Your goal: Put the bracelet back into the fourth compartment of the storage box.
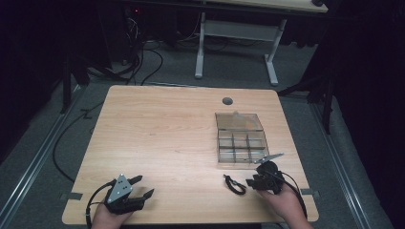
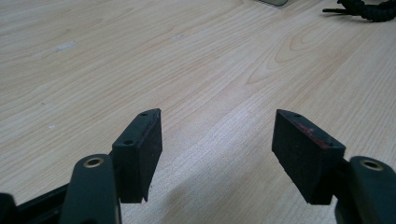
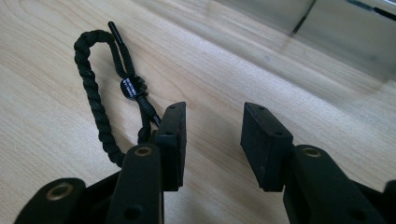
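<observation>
A black braided cord loop [image 1: 234, 184] lies on the wooden table [image 1: 157, 129] near its front right. My right gripper [image 1: 253, 182] rests just right of it, a hand behind it. In the right gripper view the cord [image 3: 95, 88] lies left of the left jaw, and the right gripper [image 3: 212, 112] stands open with bare wood between its pads. My left gripper [image 1: 143, 186] sits at the front left, open, pointing right. In its own view the left gripper [image 2: 217, 114] has empty jaws, and the cord [image 2: 369, 9] shows far off.
A clear plastic box [image 1: 240, 140] with several compartments and its lid raised stands just beyond my right gripper; its wall [image 3: 327, 28] is close ahead. A round cable hole [image 1: 227, 101] sits near the table's far edge. Another desk [image 1: 239, 28] stands behind.
</observation>
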### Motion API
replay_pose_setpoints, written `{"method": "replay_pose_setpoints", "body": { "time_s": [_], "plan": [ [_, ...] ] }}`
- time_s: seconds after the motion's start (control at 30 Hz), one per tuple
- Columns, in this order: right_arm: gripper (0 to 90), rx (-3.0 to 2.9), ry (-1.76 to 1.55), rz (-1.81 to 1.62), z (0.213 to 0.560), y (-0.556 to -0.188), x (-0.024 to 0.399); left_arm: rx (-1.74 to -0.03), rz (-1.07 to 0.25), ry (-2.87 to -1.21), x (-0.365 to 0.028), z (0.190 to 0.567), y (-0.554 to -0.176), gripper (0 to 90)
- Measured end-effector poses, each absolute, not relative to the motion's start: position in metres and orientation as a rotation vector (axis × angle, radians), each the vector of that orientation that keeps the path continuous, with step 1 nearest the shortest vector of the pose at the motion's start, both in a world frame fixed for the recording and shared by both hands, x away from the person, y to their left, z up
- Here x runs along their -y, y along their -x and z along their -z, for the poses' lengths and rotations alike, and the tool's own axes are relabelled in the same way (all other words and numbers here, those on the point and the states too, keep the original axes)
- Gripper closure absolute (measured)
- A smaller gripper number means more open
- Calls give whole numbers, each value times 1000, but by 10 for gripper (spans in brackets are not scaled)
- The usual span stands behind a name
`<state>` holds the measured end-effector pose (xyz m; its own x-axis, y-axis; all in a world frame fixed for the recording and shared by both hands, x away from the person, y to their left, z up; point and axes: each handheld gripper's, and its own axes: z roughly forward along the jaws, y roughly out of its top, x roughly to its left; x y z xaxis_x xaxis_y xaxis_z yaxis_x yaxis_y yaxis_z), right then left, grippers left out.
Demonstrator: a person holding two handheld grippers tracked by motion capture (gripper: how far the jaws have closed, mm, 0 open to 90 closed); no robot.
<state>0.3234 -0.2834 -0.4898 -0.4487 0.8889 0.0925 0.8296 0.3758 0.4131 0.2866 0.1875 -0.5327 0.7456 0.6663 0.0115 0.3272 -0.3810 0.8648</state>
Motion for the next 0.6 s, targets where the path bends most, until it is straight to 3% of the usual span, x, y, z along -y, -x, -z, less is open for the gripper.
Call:
{"method": "replay_pose_setpoints", "body": {
  "time_s": [0.6],
  "plan": [
    [598,-2582,-1574,-450,477,-336,273,-749,-448,-1992,-187,533,-286,337]
  ]
}}
